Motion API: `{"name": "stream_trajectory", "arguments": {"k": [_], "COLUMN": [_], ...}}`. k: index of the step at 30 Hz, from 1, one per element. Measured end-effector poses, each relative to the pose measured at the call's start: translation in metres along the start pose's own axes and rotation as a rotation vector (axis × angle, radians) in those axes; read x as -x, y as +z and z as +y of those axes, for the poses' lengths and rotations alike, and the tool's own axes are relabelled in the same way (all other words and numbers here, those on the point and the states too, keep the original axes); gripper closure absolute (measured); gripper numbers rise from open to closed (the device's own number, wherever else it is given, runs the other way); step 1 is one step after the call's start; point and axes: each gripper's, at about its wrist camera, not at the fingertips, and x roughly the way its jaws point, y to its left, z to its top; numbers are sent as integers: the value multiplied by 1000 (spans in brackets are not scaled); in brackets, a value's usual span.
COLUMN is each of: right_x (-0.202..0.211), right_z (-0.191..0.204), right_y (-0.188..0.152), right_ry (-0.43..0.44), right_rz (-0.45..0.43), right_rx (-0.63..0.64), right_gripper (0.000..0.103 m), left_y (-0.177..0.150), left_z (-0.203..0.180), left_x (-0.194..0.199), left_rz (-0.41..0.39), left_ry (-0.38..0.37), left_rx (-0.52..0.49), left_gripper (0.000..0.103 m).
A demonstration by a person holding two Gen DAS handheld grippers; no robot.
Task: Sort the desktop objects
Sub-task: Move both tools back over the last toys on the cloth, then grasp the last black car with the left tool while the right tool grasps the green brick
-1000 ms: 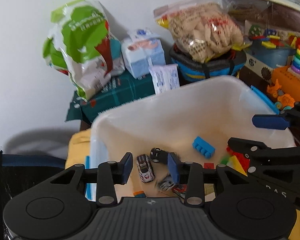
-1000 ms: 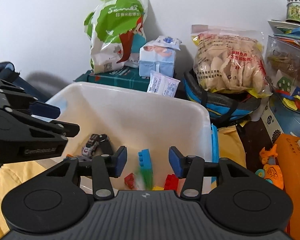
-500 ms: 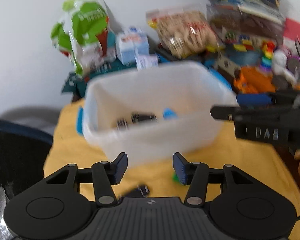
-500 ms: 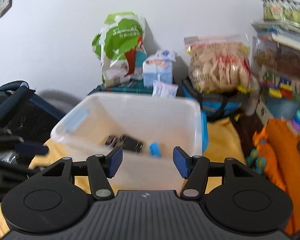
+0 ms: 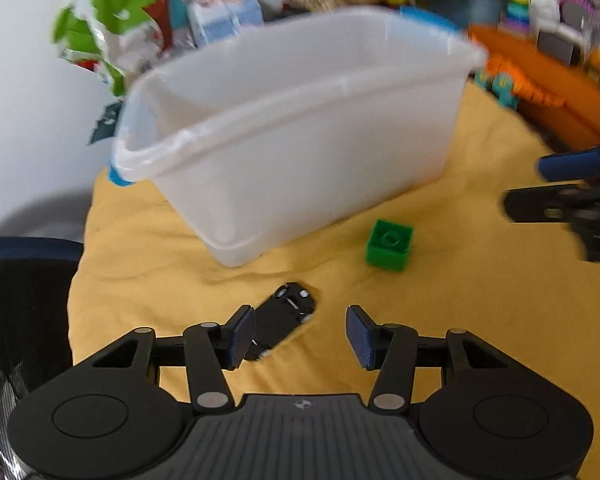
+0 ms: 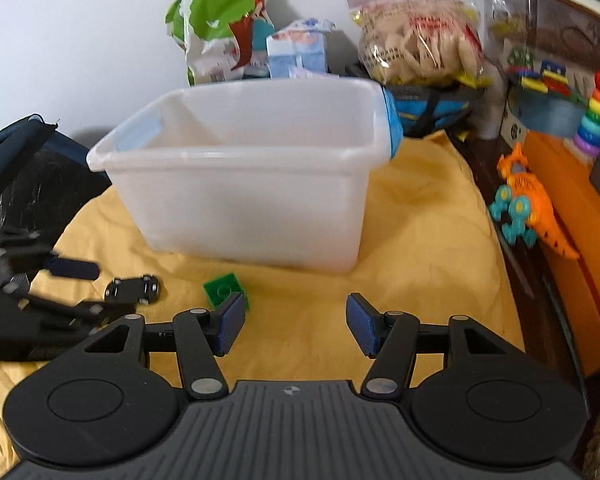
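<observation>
A white plastic bin (image 5: 300, 152) stands on the yellow cloth (image 5: 480, 300); its inside is hidden from here. A black toy car (image 5: 286, 316) lies in front of it, just ahead of my left gripper (image 5: 300, 334), which is open and empty. A green brick (image 5: 389, 245) lies to the car's right. In the right wrist view the bin (image 6: 244, 196) is straight ahead, the green brick (image 6: 222, 290) sits just past my open, empty right gripper (image 6: 296, 326), near its left finger. The car (image 6: 134, 289) lies beside the left gripper (image 6: 74, 286).
Snack bags (image 6: 224, 20), a tissue pack (image 6: 296, 54) and a blue bag (image 6: 432, 108) stand behind the bin. An orange dinosaur toy (image 6: 532, 204), a ring stacker (image 6: 594, 116) and orange boxes line the right side. A dark chair (image 5: 24, 300) is at the left.
Both grippers have pulled back from above the bin and dropped low over the cloth in front of it. The toy car and green brick have come into view.
</observation>
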Motion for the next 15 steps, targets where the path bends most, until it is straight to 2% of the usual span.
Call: {"name": "stream_trajectory", "arguments": {"k": [3,6,7,8,10,13,15], "right_x": [1,-2,-4,-6,-10,-19,-28], "right_z": [1,3,4,4,6,9,14], "right_y": [-7,-11,-12,-12,-12,-7,-1], "right_ry": [-8,-14,-16,-17,-21,-14,8], "right_rz": [12,30,35,42,53,57,53], "right_rx": [5,11,10,10,11,12,23], "right_gripper": [43,43,43,43,43,43,43], "left_y": [6,8,7,8,8,0,-6], "left_z": [2,0,1,3,7,-1,-4], "left_x": [-22,-43,-45,-46,-46,-40,-33], "left_rz": [35,73,58,53,68,63,70], "left_ry": [-15,5,-7,-22,-63,-32,-45], "left_rx": [-89,-196,-209,-205,-159,-175,-147], "left_gripper": [49,49,48,51,66,68,68]}}
